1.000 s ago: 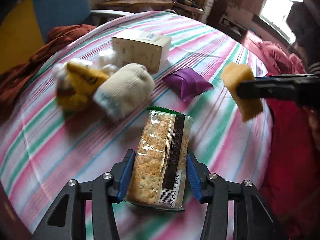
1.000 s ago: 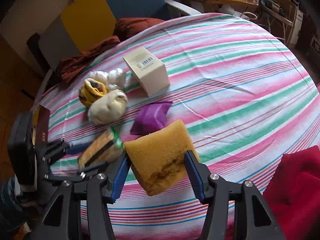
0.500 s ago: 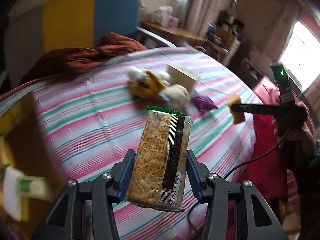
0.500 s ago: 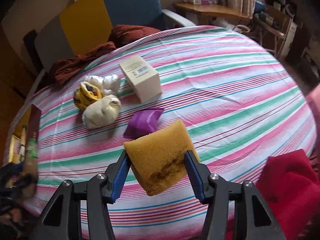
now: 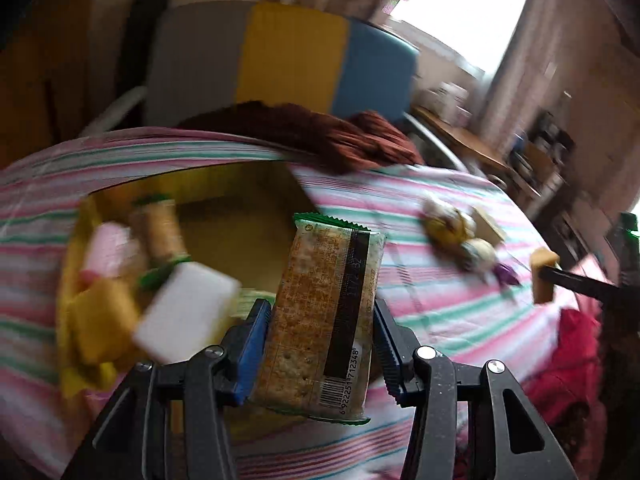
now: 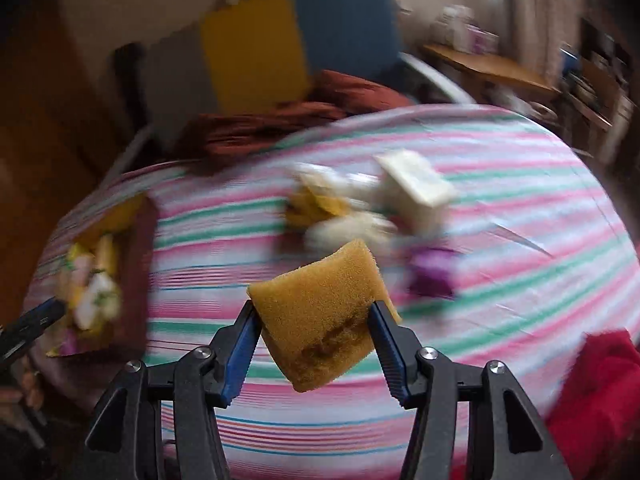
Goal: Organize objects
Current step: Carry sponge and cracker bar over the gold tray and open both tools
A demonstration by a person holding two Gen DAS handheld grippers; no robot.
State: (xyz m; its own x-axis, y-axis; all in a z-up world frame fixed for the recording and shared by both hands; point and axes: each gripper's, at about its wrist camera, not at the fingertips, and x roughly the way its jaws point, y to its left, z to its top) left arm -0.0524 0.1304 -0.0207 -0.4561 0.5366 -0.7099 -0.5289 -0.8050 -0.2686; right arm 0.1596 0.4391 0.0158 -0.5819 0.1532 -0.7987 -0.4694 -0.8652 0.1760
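My left gripper (image 5: 318,342) is shut on a cracker packet (image 5: 326,312) with a green top edge and a barcode, held upright above the near rim of a yellow-lined box (image 5: 240,200). That box holds several items, among them a white block (image 5: 186,316) and a yellow sponge (image 5: 102,318). My right gripper (image 6: 314,340) is shut on a yellow-brown sponge (image 6: 324,316) over the striped cloth; the same sponge (image 5: 543,276) shows far right in the left wrist view. The box (image 6: 120,276) lies at the left in the right wrist view, the left gripper's tip (image 6: 34,320) beside it.
On the striped cloth (image 6: 520,240) lie a yellow and white soft toy (image 6: 324,204), a cream ball (image 6: 344,232), a pale carton (image 6: 416,184) and a purple packet (image 6: 434,272). A rust-brown cloth (image 5: 320,132) lies at the far edge, a red cloth (image 6: 600,392) at the near right.
My left gripper has swung left with the packet, from the loose objects to above the box. My right gripper has shifted left with the sponge, bringing the box into its view.
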